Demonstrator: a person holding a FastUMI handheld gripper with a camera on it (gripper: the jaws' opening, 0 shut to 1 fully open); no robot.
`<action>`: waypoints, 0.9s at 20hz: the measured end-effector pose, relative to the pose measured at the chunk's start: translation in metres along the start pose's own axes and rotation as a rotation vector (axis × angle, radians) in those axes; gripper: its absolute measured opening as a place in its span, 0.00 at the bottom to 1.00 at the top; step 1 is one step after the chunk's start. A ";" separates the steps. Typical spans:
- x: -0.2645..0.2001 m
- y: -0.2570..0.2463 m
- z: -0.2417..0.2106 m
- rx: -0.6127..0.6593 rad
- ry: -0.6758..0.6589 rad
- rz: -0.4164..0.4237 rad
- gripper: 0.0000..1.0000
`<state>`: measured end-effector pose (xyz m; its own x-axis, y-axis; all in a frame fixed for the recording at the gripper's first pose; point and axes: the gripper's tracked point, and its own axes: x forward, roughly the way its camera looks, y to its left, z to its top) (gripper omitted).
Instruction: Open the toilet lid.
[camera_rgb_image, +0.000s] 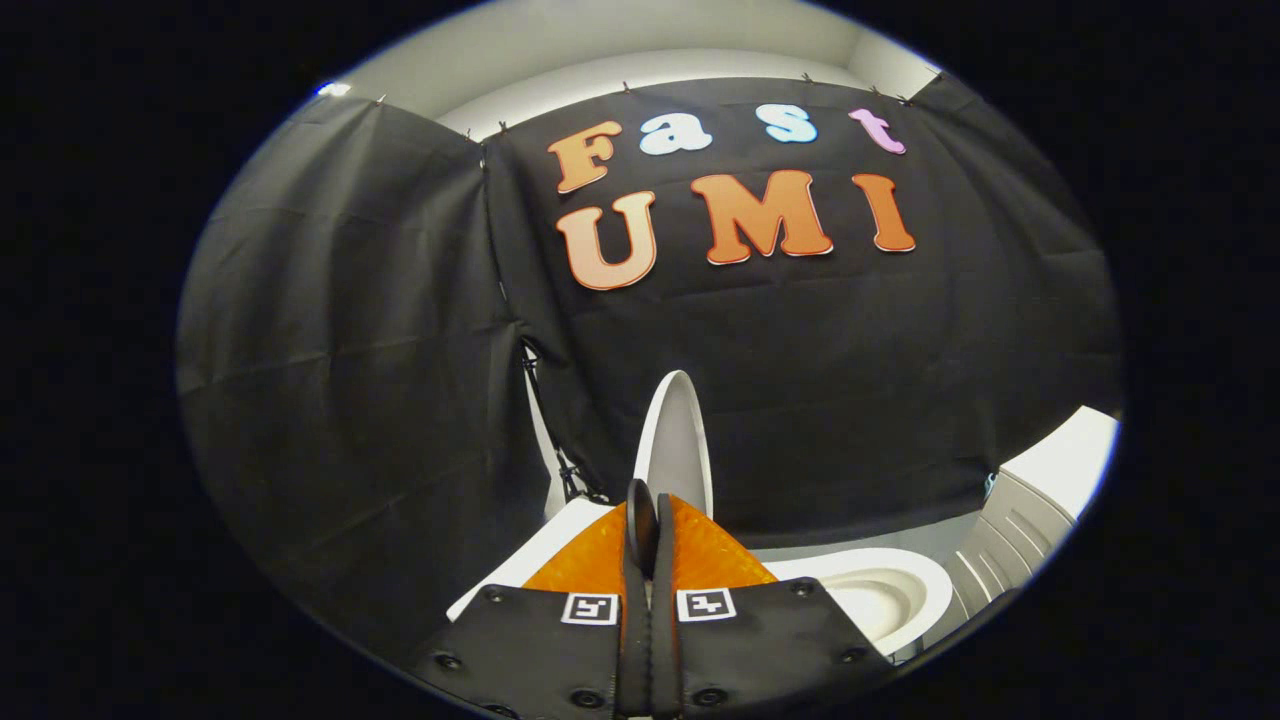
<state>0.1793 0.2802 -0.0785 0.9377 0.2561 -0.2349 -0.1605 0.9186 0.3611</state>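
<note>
While the gripper (648, 520) has its two fingers pressed together with nothing between them, the toilet lid (676, 440) stands raised just beyond their tips, a smooth, glossy white oval seen nearly edge-on against the matte, creased black cloth wall (340, 330). Beside the fingers lies the open toilet bowl (880, 590), rounded and shiny white. Ribbed pale panelling (1010, 540) stands past the bowl.

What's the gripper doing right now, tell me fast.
Gripper: fingers closed together with no gap, nothing held; the raised toilet lid stands just beyond the tips.
</note>
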 end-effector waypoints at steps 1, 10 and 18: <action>0.003 0.007 0.000 -0.024 -0.001 0.000 0.08; 0.024 0.066 -0.020 -0.054 0.047 0.032 0.08; 0.039 0.123 -0.039 -0.234 0.062 0.038 0.08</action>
<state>0.1846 0.4150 -0.0785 0.9100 0.3035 -0.2824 -0.2696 0.9507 0.1532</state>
